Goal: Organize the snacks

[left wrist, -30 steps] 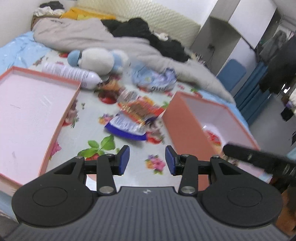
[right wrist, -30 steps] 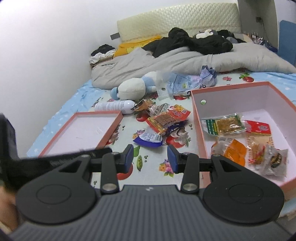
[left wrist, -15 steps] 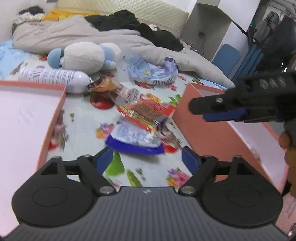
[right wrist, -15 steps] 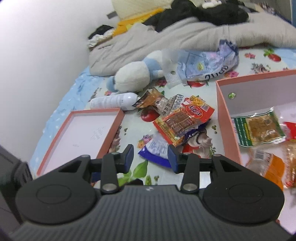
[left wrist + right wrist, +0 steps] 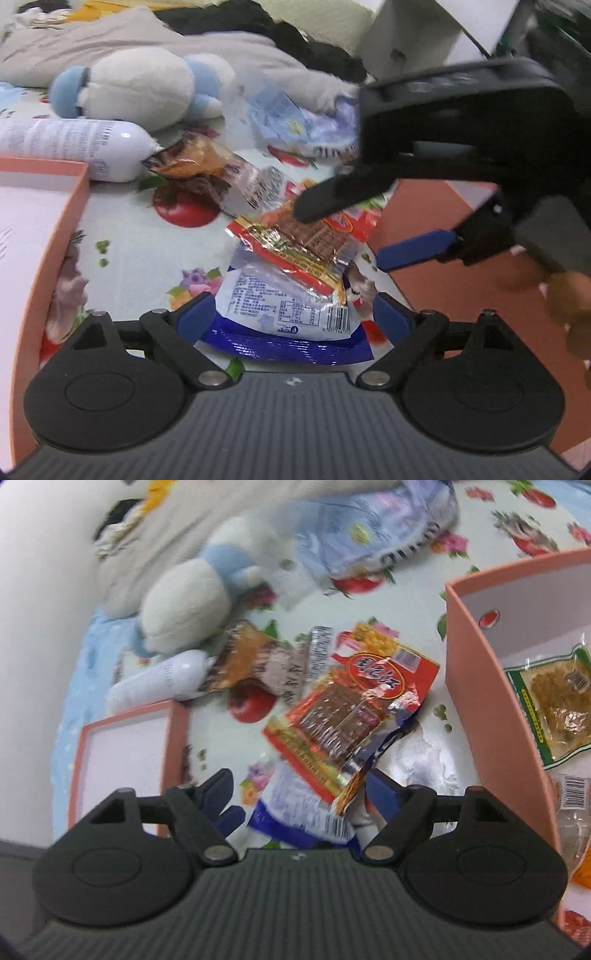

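Observation:
A pile of snack packs lies on the flowered sheet between two pink boxes. A blue and white pack (image 5: 288,314) lies lowest, with a red pack (image 5: 295,247) across it and a brown pack (image 5: 207,170) behind. My left gripper (image 5: 295,317) is open, its jaws on either side of the blue and white pack. My right gripper (image 5: 301,794) is open, low over the red pack (image 5: 351,709) and the blue and white pack (image 5: 299,805). It also shows in the left wrist view (image 5: 373,225), over the red pack.
The pink box (image 5: 480,672) at right holds several snack packs. A shallow pink lid (image 5: 55,236) lies at left. A white bottle (image 5: 74,144), a plush toy (image 5: 140,88), a crumpled blue bag (image 5: 295,122) and bedding lie behind the pile.
Both grippers have moved forward and down onto the snack pile. The left jaws opened wide, then the right jaws opened. The right gripper has come into the left wrist view.

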